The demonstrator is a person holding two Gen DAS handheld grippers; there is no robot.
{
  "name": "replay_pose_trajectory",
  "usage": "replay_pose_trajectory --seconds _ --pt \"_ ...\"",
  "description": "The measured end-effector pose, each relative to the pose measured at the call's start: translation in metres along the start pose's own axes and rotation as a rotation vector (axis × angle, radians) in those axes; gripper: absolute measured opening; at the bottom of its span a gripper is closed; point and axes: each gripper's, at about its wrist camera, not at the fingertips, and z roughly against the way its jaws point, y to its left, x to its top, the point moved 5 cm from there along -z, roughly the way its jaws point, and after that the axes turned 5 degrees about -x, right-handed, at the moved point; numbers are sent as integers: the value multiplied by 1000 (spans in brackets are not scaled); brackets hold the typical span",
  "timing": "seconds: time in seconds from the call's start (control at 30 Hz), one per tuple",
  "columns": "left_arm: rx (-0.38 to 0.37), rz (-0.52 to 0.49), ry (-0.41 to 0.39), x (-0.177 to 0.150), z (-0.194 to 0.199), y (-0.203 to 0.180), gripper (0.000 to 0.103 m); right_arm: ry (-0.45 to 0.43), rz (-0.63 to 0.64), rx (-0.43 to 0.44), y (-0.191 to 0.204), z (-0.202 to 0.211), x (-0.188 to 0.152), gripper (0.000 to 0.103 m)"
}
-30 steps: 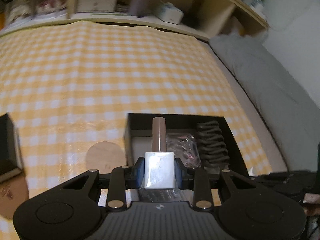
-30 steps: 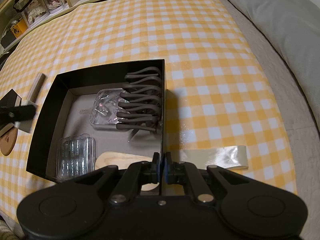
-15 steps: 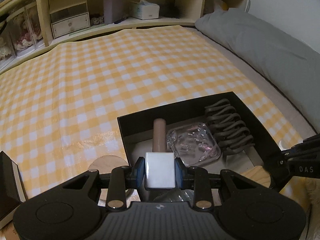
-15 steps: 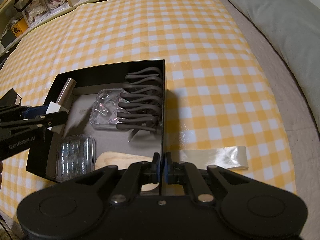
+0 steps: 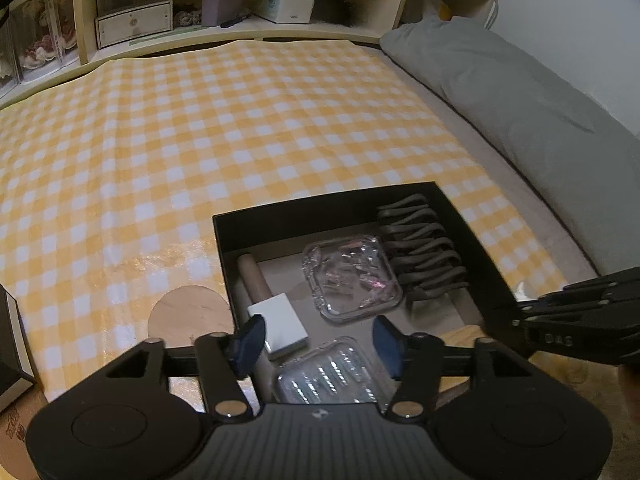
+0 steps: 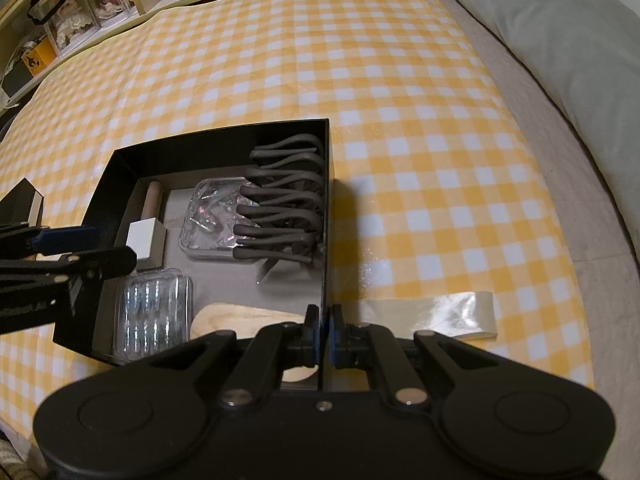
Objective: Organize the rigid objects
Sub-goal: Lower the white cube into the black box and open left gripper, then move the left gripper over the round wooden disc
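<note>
So the left gripper has its jaws spread wide, nothing in them. The white-headed stamp lies inside the black box, along its left wall, brown handle pointing away toward the far wall, white block right by the left jaw. The right gripper is pinched narrow on the box's right wall, looks like it's steadying it. Left is clearly nearer; I'd say backing straight out clears it.

The left tool hangs with fingers spread wide, while the right tool is pinched together.
</note>
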Motion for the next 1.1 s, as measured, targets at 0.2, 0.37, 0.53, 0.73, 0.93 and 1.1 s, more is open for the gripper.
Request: replay_pose_trajectory --seconds 0.2,0.37,0.53,0.73,0.93,1.1 --pt "-14 -4 -12 1 11 -10 90 0 0 0 0 0 0 5" --pt "-21 -17 -27 2 20 -16 100 0 0 0 0 0 0 5" --pt "-29 -31 -43 3 29 -22 103 0 1 0 0 0 0 5" --pt "-47 -60 -87 14 53 -33 103 -1 -2 2 -1 0 1 5" --pt "-47 -47 -216 38 99 -27 103 1 -13 6 -3 1 2 5" --pt "-13 -56 -280 48 121 -4 103 -2 -20 -6 -4 1 2 5"
